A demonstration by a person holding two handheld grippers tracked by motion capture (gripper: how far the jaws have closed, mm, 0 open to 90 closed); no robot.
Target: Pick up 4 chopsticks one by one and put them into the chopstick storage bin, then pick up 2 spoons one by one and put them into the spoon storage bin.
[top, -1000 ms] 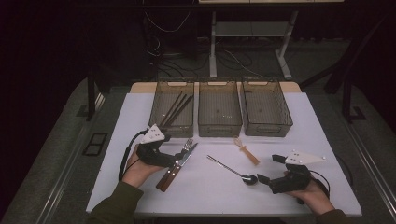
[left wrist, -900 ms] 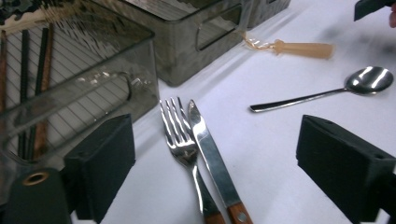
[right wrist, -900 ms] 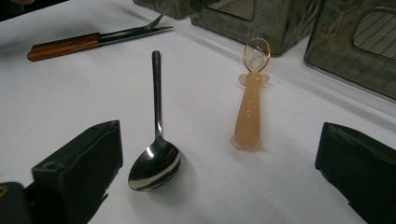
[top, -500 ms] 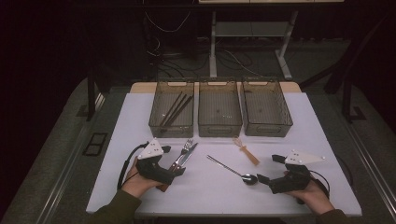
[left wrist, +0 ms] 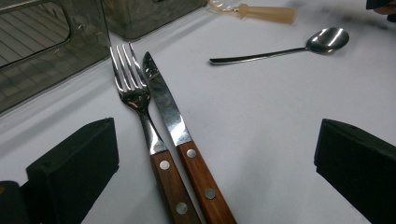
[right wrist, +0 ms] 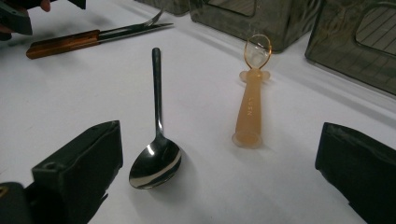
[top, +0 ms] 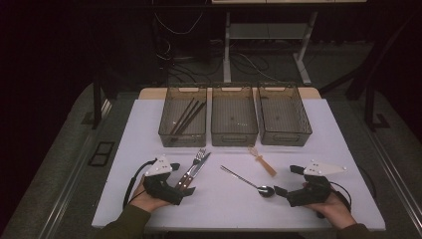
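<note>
Fork [left wrist: 135, 100] and knife [left wrist: 170, 114], both wooden-handled, lie side by side and touching on the white worktop [top: 224, 204], just in front of the left claw [top: 185, 193], whose jaws have just been opening and now stand wide with the two handles between them, ungripped. The right claw [top: 278, 191] is also open, near the steel spoon [right wrist: 156, 158]; an orange plastic spoon [right wrist: 250, 109] lies beside it. Of the three bins, the left bin [top: 182, 117] holds what look like dark chopsticks [top: 188, 115]; the others seem empty, so sorting is barely begun and four pieces remain.
</note>
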